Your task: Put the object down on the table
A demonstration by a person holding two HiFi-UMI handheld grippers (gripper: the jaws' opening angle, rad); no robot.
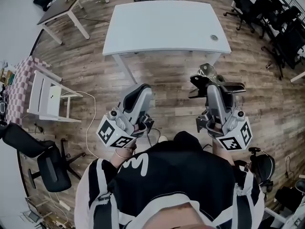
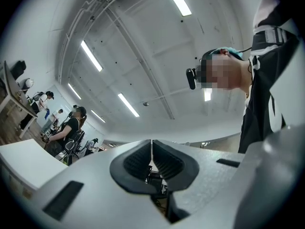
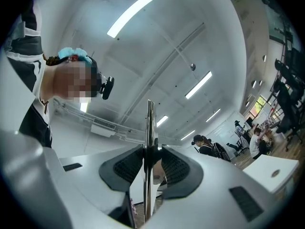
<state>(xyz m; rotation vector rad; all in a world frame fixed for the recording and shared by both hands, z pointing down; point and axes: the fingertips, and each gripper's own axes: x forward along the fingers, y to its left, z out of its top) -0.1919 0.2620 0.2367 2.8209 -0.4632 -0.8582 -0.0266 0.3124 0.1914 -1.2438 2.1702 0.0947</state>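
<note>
While the white table [image 1: 162, 30] stood bare ahead of the person, well apart from both tools, the right gripper [image 1: 214, 93] carried the task's object, a thin piece of shiny metal [image 1: 208, 72], raised over the wooden floor [image 1: 95, 70] and not yet set down. From that gripper's own camera the metal ran edge-on as a narrow bright strip between the jaws, which were drawn partway together so that the ribbed dark pads [image 3: 175, 168] pinched it from both sides. The strip rose past the fingertips toward the ceiling lights [image 3: 128, 15], a sign that the tool was tilted upward, likely to stop the piece slipping in the carry. What exactly the object was could not be made out; from the head camera it showed a bright metal part and flat dark parts jutting sideways beyond the jaws. The left gripper [image 1: 141, 92] held nothing, its jaws closed against each other with only a hairline between them, and sat close to the body, apparently parked out of the way because one tool sufficed. By this reading the placing was yet to come: the object needed carrying forward over the tabletop and lowering before any release.
</note>
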